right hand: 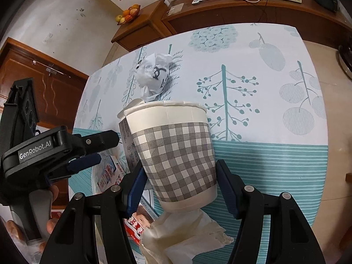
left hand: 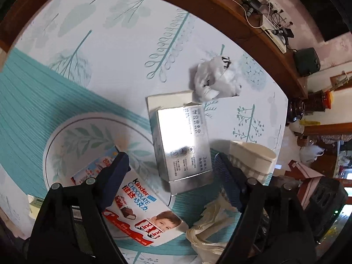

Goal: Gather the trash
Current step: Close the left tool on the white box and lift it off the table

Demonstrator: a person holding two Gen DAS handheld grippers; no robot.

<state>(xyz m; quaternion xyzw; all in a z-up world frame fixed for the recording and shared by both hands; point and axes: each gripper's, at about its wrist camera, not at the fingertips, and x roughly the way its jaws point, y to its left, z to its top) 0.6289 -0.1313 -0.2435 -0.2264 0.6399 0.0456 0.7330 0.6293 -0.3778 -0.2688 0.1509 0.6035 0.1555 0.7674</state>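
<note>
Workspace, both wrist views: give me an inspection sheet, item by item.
Surface: table under a leaf-print cloth.
Job's things: Kinder box and silver box on the plate; checked paper cup; crumpled wrapper; tissue.
Clutter: nothing seen.
Grippers: left gripper jaws open above the plate; right gripper jaws closed on the cup.
Cables: tangle on the sideboard.
Surroundings: fruit bowl.
</note>
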